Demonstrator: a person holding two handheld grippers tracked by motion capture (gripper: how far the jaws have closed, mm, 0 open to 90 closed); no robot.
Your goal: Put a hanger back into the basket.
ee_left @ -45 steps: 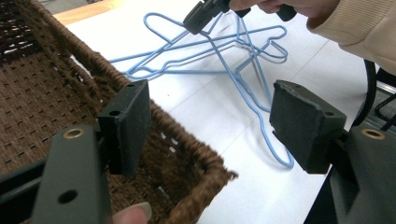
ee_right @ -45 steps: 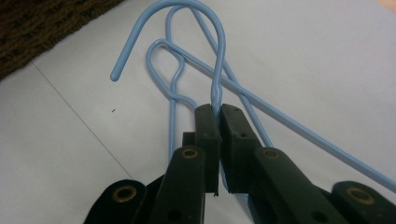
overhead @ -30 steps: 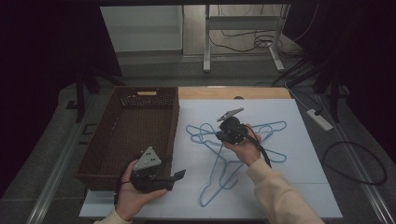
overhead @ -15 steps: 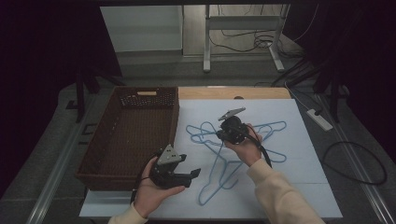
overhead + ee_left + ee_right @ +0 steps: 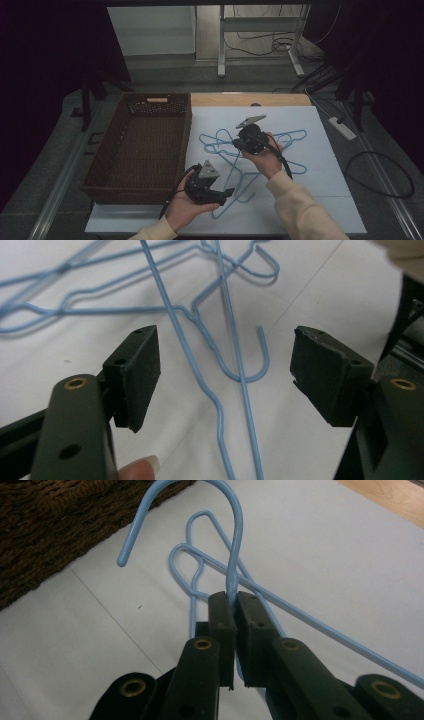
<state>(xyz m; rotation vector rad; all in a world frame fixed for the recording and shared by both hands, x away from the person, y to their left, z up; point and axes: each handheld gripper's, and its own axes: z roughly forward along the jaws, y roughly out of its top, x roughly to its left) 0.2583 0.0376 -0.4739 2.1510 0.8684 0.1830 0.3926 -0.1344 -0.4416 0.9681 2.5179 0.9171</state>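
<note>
**Blue wire hangers on the desk: right grips a hook, left gapes over the tangle**

Desk [image 5: 330, 165]: pale sheet over a wooden top, which shows as a strip along the far edge. A power strip and loose cables lie on the floor to the right, well apart from the work.

Basket [image 5: 107, 170]: dark brown woven, rectangular, on the left part of the desk, its right wall just beside the sheet's left side. Nothing seen inside it. In the right gripper view its weave fills the upper left corner [image 5: 55, 525].

Hangers [image 5: 295, 137]: several light blue wire hangers lie overlapping in a tangle on the sheet, right of the basket, between the two hands. How many, I cannot tell. Some wires reach toward the near edge of the desk.

Right hand-held gripper [image 5: 239, 145]: held over the middle of the tangle, grey plate on top. In its own view the jaws are clamped on the neck of one hanger hook [image 5: 220, 510]; the hook curves up and left from the pads toward the basket. Other wire loops lie flat on the sheet behind it.

Left hand-held gripper [image 5: 226, 192]: near the desk's front edge, just right of the basket's near corner, pointing right toward the lower wires. In its own view [image 5: 225, 370] the jaws stand wide apart; two long wires and a small hook [image 5: 257, 365] lie on the sheet between the pads, untouched by either. A fingertip [image 5: 142, 467] shows at the bottom edge.
</note>
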